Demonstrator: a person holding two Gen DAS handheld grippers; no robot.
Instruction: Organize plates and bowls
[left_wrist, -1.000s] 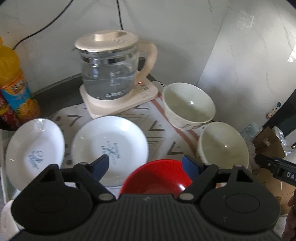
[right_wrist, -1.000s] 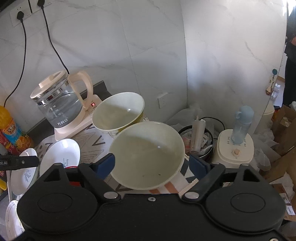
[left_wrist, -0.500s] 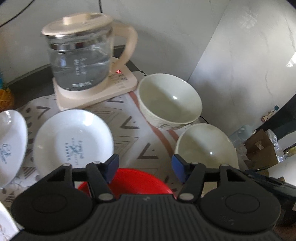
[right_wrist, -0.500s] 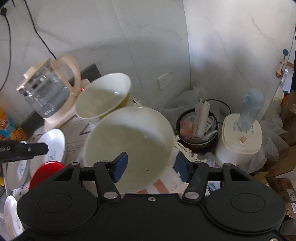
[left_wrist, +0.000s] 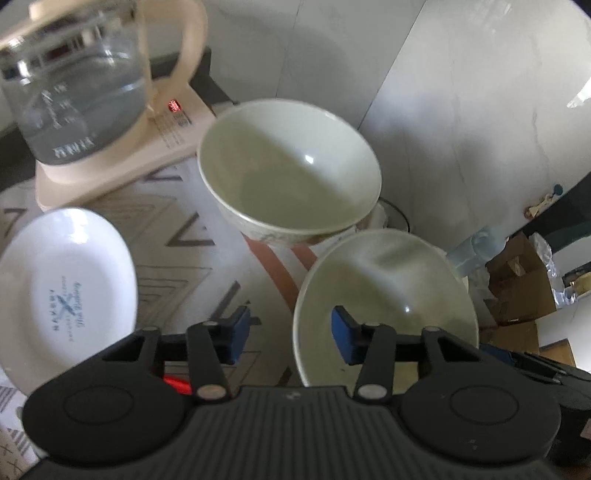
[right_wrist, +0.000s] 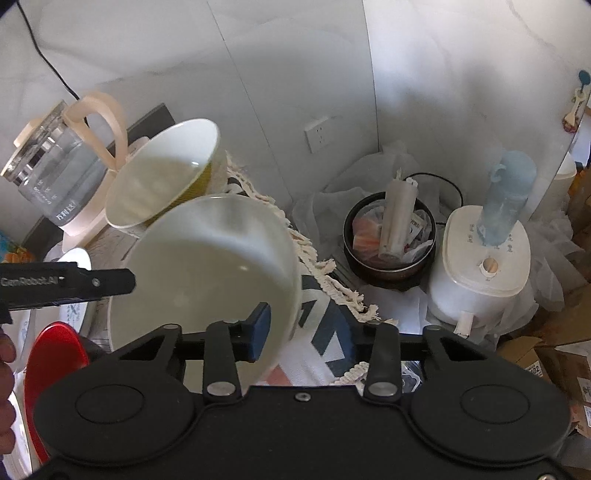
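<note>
Cream ceramic, two bowls of it, on the patterned cloth (left_wrist: 192, 225) by the glass kettle (left_wrist: 74, 92). Both grippers are going for the nearer cream bowl (left_wrist: 384, 291), which sits just in front of the far cream bowl (left_wrist: 291, 170).

The left gripper (left_wrist: 291, 332) straddles the near-left rim, one pad inside and one outside. Its jaws are closing but don't look like they're pinching yet. The right gripper (right_wrist: 314, 328) has one pad inside the right rim, also closing; I can't see the outer pad, so no idea whether it's biting.

If it were me: let both pads seat square on the rim wall before lifting, keep the bowl level, then lower it straight into the far bowl. Glazed rims slip easily.
</note>
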